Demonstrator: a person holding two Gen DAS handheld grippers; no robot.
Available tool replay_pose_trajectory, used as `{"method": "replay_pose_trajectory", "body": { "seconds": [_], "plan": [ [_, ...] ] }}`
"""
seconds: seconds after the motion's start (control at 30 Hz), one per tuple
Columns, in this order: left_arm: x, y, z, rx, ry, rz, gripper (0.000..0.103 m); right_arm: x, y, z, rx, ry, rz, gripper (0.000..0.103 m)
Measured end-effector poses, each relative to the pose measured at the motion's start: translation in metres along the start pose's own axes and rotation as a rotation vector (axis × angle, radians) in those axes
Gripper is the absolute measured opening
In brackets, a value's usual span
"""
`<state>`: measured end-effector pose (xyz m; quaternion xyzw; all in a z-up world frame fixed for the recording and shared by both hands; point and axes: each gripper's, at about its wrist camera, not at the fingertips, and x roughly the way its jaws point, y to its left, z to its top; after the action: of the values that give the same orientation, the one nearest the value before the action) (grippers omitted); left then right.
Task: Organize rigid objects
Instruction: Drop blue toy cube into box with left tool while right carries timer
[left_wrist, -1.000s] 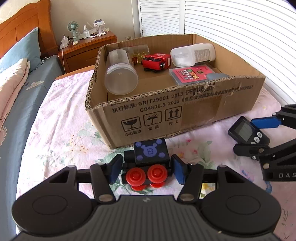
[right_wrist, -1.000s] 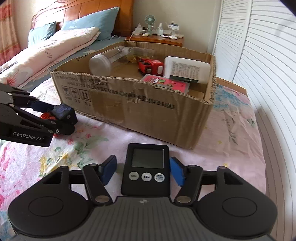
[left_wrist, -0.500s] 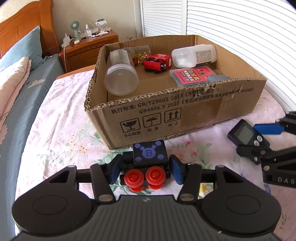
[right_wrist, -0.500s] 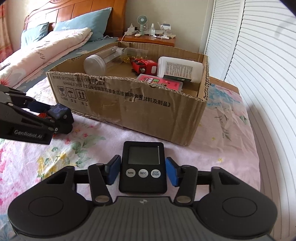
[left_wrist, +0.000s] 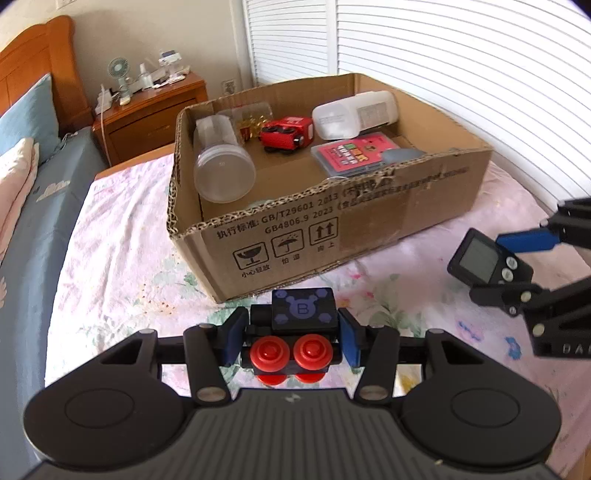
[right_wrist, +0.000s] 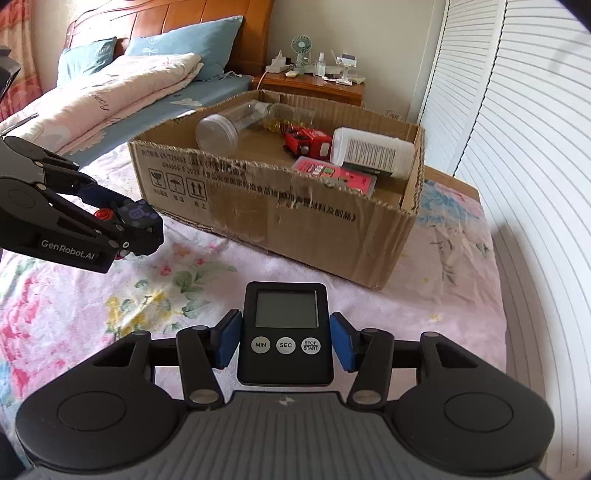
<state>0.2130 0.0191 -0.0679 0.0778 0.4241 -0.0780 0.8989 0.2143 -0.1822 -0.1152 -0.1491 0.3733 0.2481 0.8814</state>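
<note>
Inside the cardboard box (left_wrist: 369, 221) lie jars; left tongs (left_wrist: 291, 334) pinch a toy (left_wrist: 303, 314), right tongs (right_wrist: 286, 341) a timer (right_wrist: 286, 332).

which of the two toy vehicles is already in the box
The red toy car, lying in the cardboard box beside the clear jar. The black one with red wheels is outside it, clamped in the left gripper.

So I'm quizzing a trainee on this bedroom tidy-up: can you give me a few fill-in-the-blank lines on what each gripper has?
The left gripper holds a black toy with ____ wheels.
The right gripper holds a digital ____.
The cardboard box rests on the ____.

Missing: red; timer; bed
</note>
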Motion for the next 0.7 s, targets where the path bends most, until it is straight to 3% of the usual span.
{"method": "replay_pose_trajectory", "body": {
  "seconds": [0.33,0.7],
  "plan": [
    [-0.034,-0.002,0.008,0.047,-0.034,-0.064,0.051,-0.032,-0.001,0.012,-0.041,-0.044,-0.003,0.057],
    [-0.052,-0.006,0.061,0.06,-0.154,-0.078,0.051,-0.052,-0.008,0.04,-0.057,-0.137,-0.003,0.057]
  ]
}}
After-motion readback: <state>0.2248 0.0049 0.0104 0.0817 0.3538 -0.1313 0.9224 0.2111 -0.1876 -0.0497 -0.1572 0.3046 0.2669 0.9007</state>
